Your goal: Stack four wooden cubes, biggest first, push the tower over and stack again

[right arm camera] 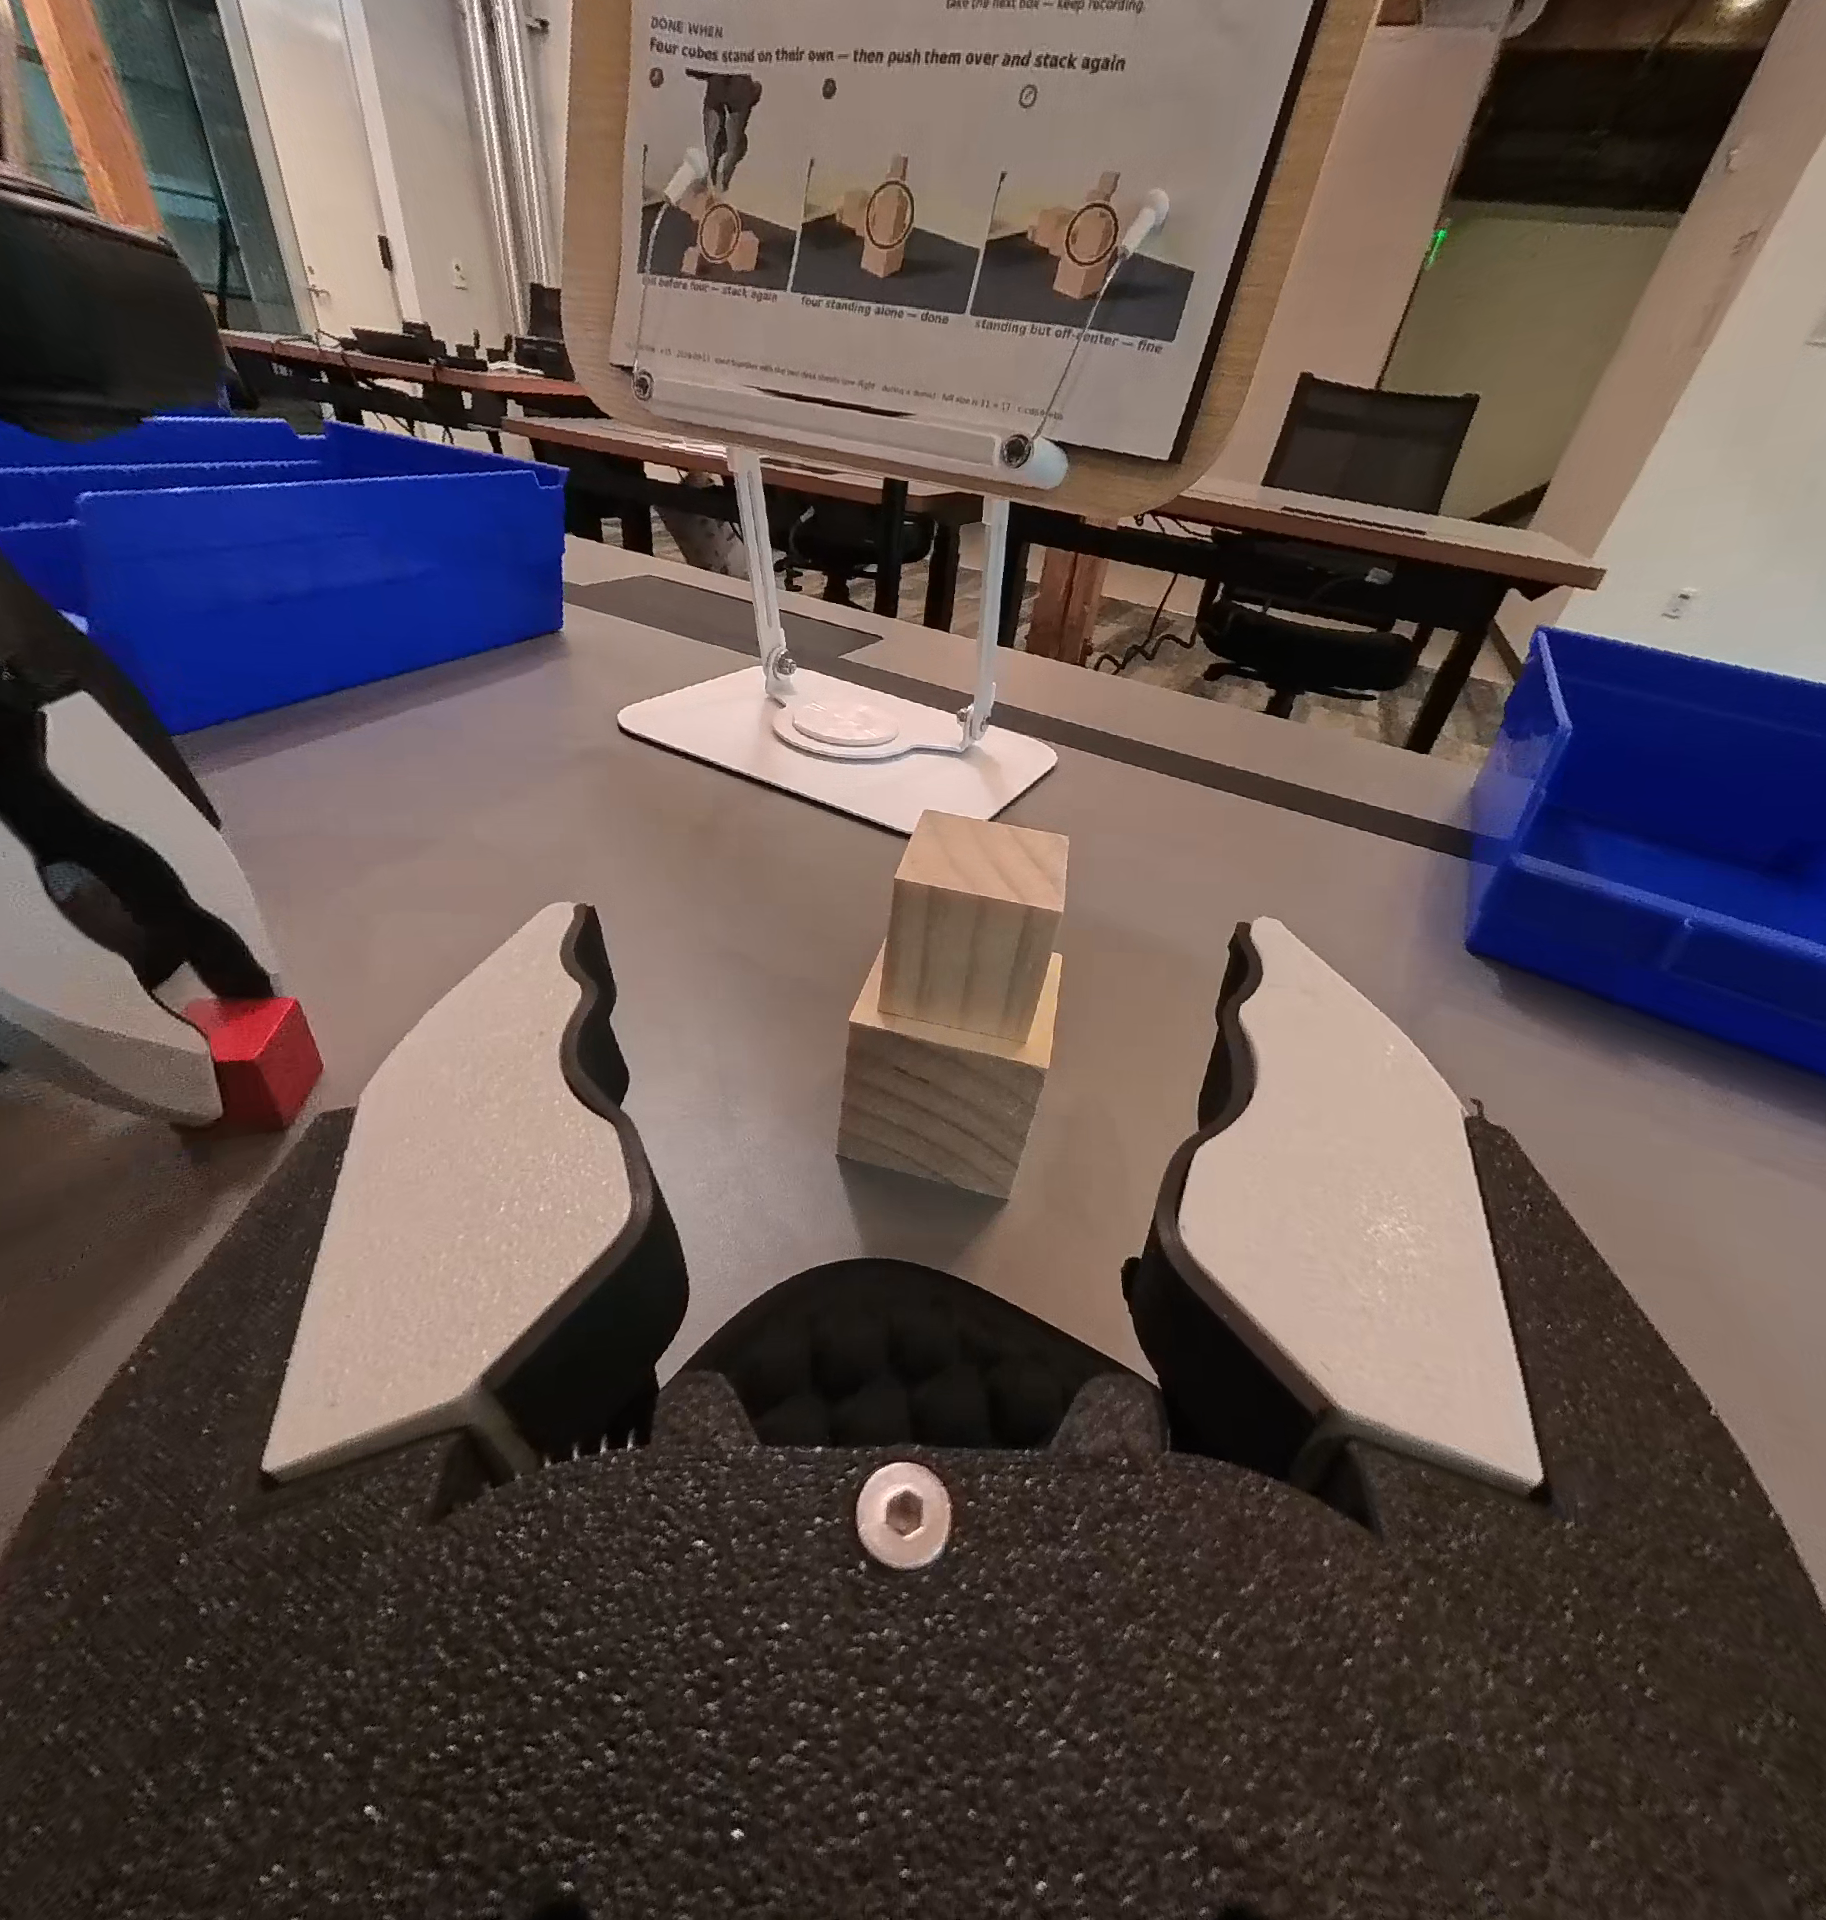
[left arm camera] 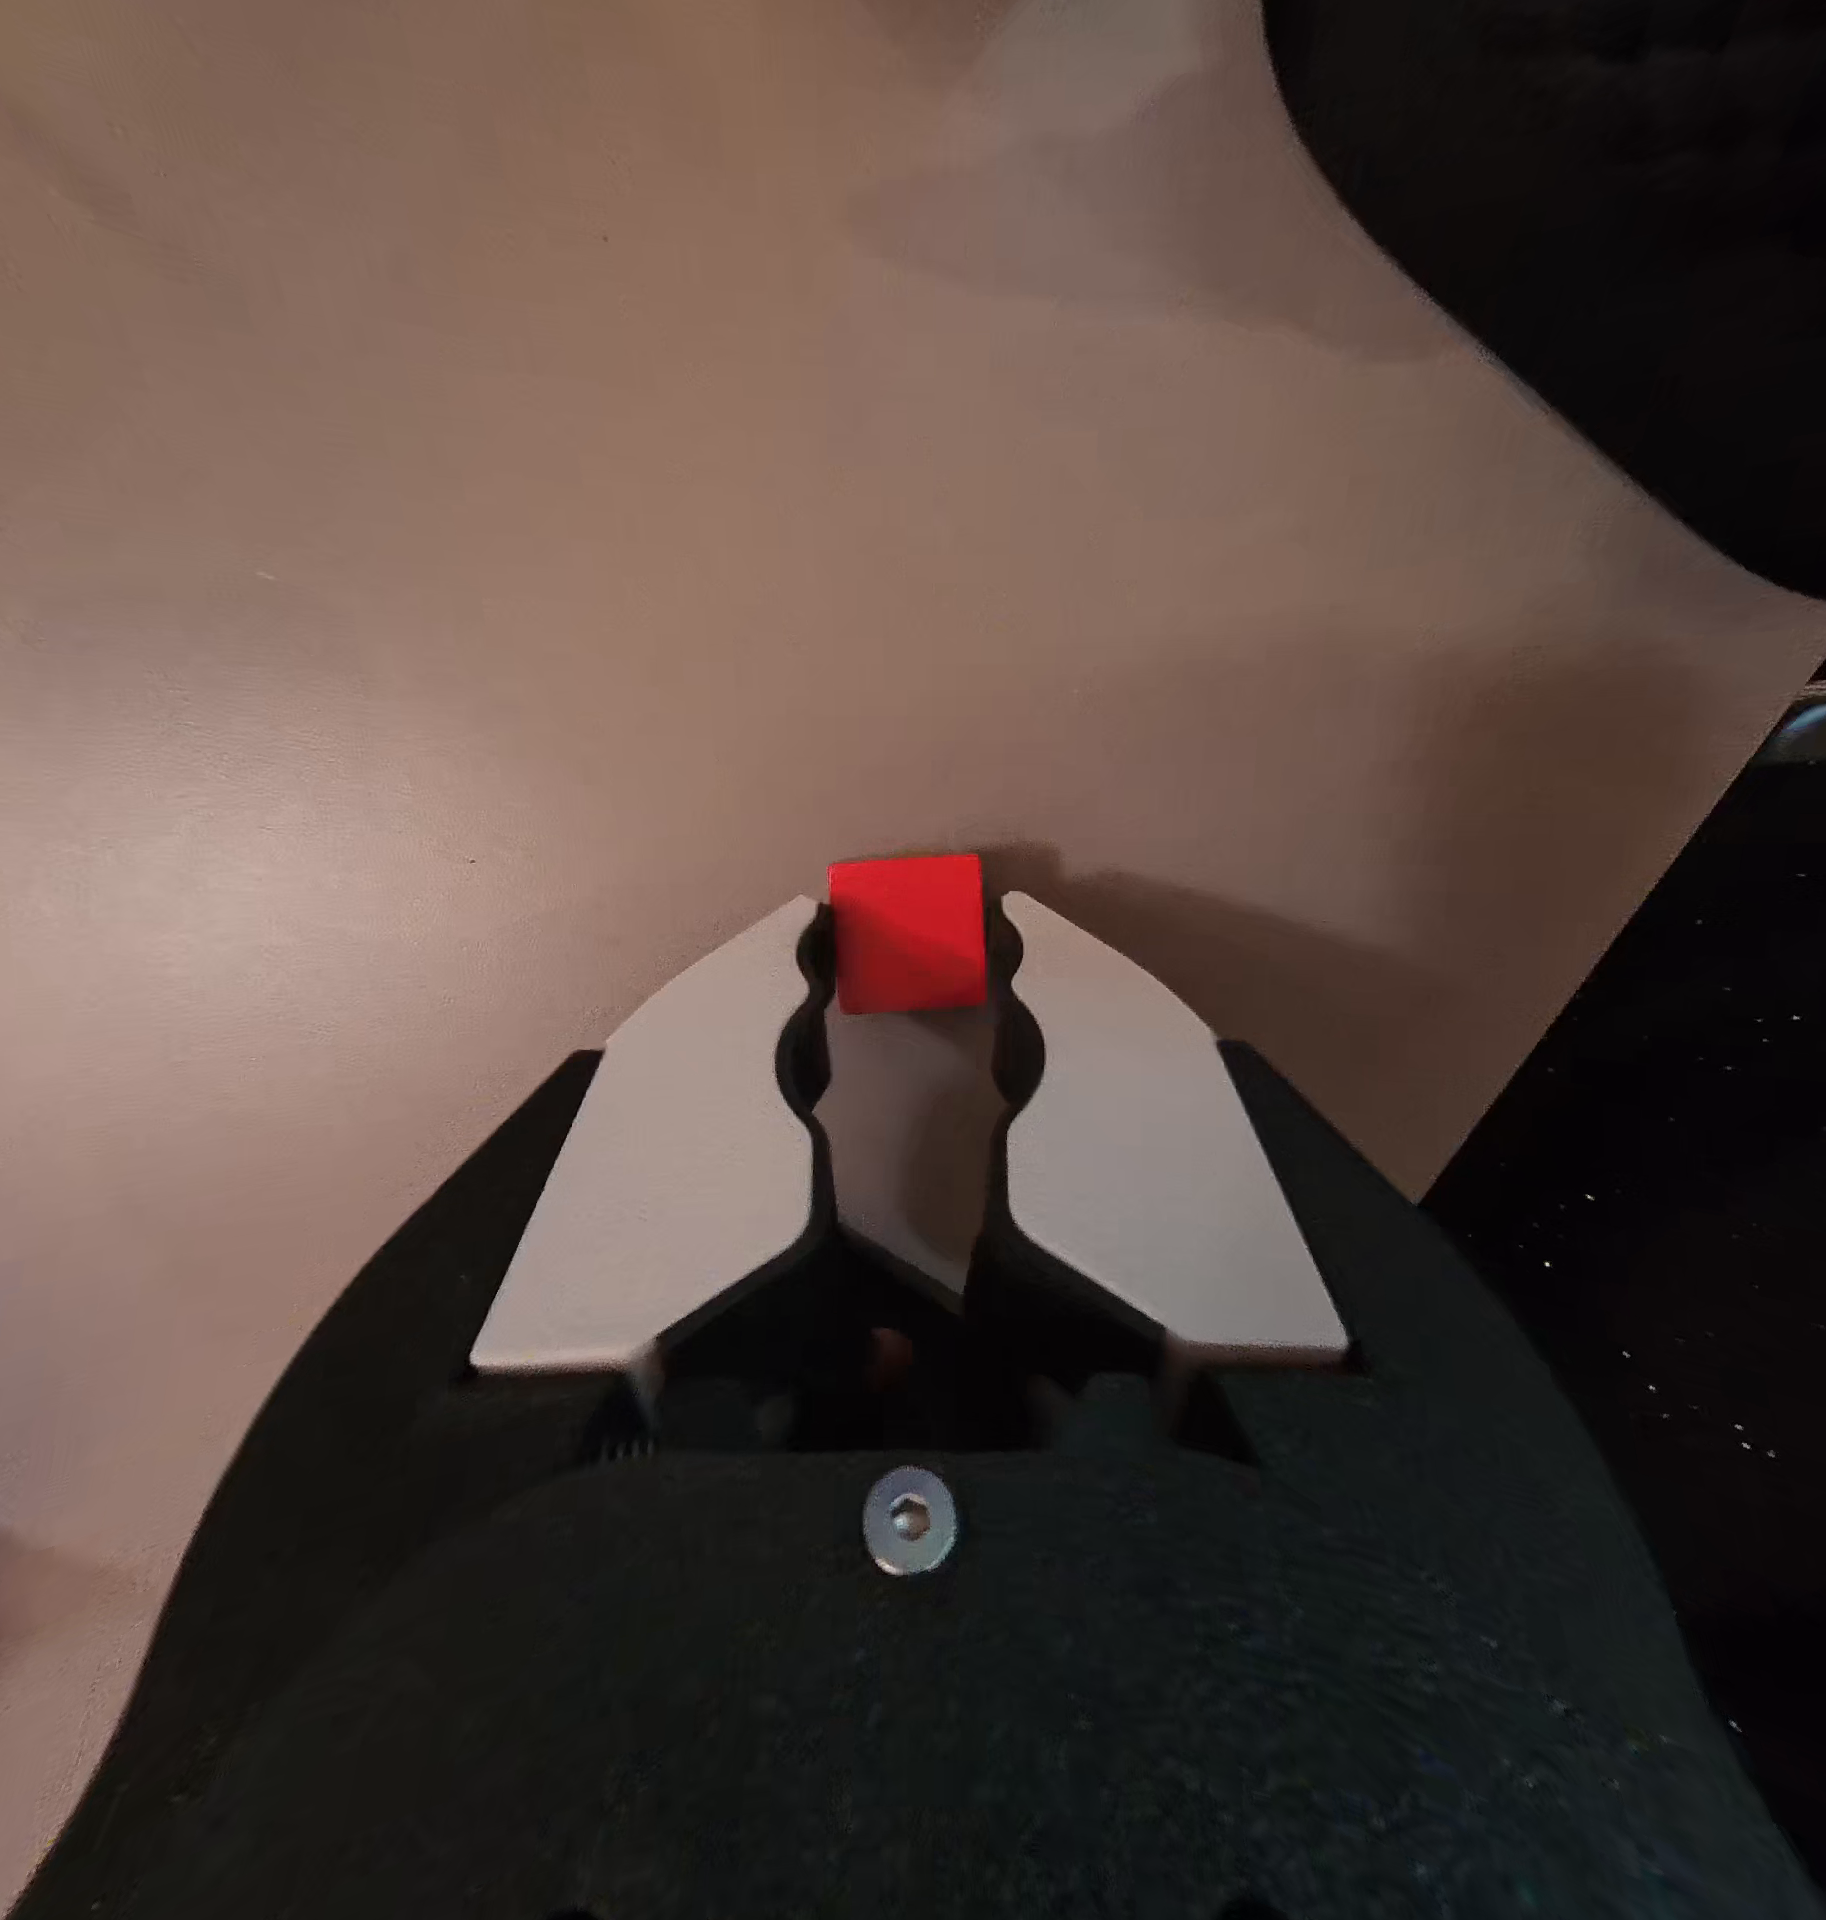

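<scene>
Left gripper (left arm camera: pixel 907 940) angled down at tabletop (left arm camera: pixel 473 520); red cube (left arm camera: pixel 907 933) between its fingertips, both pads against cube sides; cube resting on tabletop, near its right edge; dark floor (left arm camera: pixel 1667 1195) beyond edge.

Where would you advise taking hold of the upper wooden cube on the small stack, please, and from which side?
Grip the upper wooden cube by its two flat side faces, left and right, coming in level from the front. It sits offset toward the back on the lower cube, so stay above the seam. The right gripper already faces the stack with its jaws wide open.
</scene>
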A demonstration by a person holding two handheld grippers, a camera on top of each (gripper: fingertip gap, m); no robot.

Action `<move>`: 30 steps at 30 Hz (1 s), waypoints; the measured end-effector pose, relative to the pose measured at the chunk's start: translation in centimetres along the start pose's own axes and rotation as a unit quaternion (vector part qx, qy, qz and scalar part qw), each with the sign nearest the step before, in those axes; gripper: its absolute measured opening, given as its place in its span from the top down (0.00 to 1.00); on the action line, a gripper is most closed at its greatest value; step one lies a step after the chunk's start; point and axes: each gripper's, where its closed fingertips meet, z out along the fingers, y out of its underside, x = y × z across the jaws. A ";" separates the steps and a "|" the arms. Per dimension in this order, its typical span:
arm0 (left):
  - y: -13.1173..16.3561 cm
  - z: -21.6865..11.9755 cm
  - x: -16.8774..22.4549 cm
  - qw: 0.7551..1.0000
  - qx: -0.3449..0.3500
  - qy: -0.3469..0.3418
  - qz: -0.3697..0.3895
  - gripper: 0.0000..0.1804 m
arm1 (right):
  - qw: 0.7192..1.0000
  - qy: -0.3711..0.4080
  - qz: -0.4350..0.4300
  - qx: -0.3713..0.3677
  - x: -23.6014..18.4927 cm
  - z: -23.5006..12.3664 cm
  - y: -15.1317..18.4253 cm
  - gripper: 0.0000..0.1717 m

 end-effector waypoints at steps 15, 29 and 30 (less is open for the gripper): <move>-11.8 -5.3 0.7 0.991 0.056 0.025 0.116 0.85 | 1.000 0.002 0.008 -0.001 0.2 0.0 0.0 0.36; -21.3 -3.0 2.5 0.975 0.015 0.118 0.189 0.85 | 1.000 -0.002 0.026 0.002 0.4 0.0 0.0 0.37; -21.3 -2.6 2.3 0.975 0.006 0.115 0.191 0.85 | 1.000 -0.003 0.026 0.002 0.4 0.0 0.0 0.37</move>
